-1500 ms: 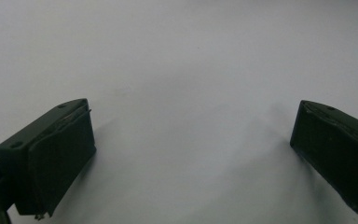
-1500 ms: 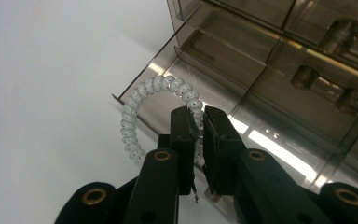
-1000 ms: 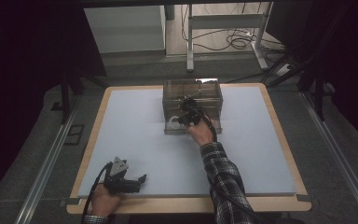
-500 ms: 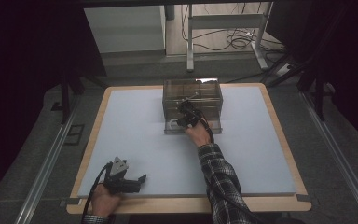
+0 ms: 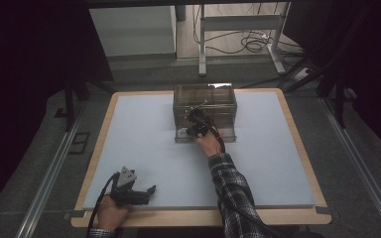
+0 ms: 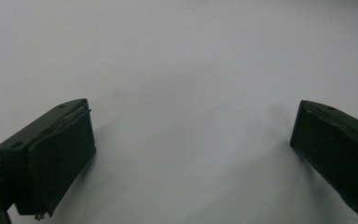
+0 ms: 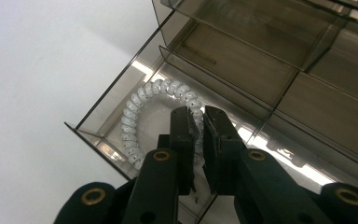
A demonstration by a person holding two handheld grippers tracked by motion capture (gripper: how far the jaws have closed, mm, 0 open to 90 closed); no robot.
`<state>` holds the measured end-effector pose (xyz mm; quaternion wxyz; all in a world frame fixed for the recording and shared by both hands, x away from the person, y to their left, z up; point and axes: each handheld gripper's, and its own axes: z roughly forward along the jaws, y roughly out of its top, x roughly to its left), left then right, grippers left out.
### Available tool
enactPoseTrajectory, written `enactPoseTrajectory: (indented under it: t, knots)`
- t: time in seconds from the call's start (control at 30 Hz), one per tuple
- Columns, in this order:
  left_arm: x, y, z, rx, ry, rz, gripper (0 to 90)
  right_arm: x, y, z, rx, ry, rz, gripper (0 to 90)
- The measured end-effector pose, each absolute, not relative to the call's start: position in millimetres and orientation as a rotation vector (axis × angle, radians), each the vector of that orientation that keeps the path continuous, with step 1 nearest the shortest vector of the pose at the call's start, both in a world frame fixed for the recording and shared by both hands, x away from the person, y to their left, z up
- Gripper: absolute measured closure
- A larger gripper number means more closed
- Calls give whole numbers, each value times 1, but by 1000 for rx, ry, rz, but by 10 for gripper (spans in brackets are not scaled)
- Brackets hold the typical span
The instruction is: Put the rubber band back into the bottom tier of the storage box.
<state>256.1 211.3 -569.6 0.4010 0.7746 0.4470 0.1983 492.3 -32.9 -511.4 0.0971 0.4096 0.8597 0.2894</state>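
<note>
Right now my right tool (image 7: 199,122) was pinched nearly shut on the white coiled cord (image 7: 135,116), lying in the clear organizer box's (image 5: 204,106) front-left compartment, frame centre. My left tool (image 5: 149,190) rested wide open, holding nothing, on the worktop (image 5: 144,144), lower left.

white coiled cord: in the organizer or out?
In. The coiled cord lies curled inside the clear organizer's front corner compartment, behind the right gripper.

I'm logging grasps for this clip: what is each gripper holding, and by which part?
Right gripper: shut on the white coiled cord in the clear organiser, apparently gripping one coil. Left gripper: open, holding nothing.
</note>
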Motion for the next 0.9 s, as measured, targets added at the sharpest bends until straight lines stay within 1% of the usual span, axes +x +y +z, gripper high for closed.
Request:
enactPoseTrajectory:
  t: [0.13, 0.3, 0.4, 0.43, 0.47, 0.5, 0.8, 0.9]
  knots:
    - [256, 211, -570, 1960, 1130, 503, 0, 493, -32, -512, 1210, 2551, 855, 799]
    - [256, 211, -570, 1959, 1130, 502, 0, 493, -30, -514, 1197, 2557, 854, 728]
    - [256, 211, -570, 1959, 1130, 503, 0, 493, -31, -514, 1194, 2555, 855, 710]
    - [256, 211, -570, 1959, 1130, 502, 0, 492, -31, -513, 1186, 2556, 856, 683]
    - [256, 211, -570, 1959, 1130, 502, 0, 492, -31, -513, 1186, 2556, 856, 683]
    - [256, 211, -570, 1958, 1131, 502, 0, 492, -31, -512, 1172, 2556, 856, 661]
    - [256, 212, -569, 1964, 1128, 502, 0, 489, -31, -505, 1130, 2545, 860, 593]
    - [256, 212, -569, 1964, 1129, 502, 0, 486, -31, -503, 1109, 2543, 860, 557]
